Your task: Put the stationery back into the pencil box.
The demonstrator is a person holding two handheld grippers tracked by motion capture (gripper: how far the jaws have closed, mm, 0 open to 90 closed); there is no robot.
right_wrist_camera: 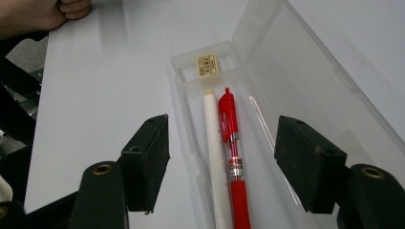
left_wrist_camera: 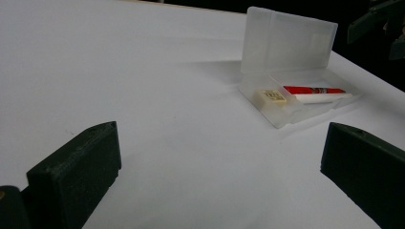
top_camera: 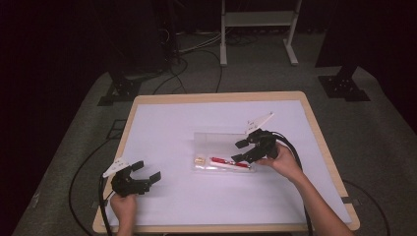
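A clear plastic pencil case [top_camera: 206, 145] lies open at the table's middle, its lid [left_wrist_camera: 286, 45] standing up behind it. In it lie a red pen [right_wrist_camera: 231, 143], a white pen [right_wrist_camera: 214, 143] and a small cream eraser [right_wrist_camera: 207, 65] in the end compartment. My right gripper [top_camera: 238, 151] hovers open over the case's right end, its jaws either side of the two pens and touching nothing. My left gripper [top_camera: 147, 170] rests open near the table's front left, well away from the case [left_wrist_camera: 277, 119], with nothing between its fingers.
The white table top [top_camera: 172, 123] has a wooden rim [top_camera: 219, 96]. Cables [top_camera: 83, 172] run over the grey floor at left. A white shelf frame [top_camera: 258, 29] and black stand bases [top_camera: 344, 86] are beyond the far edge. The person's left hand [right_wrist_camera: 43, 12] is in the right gripper view.
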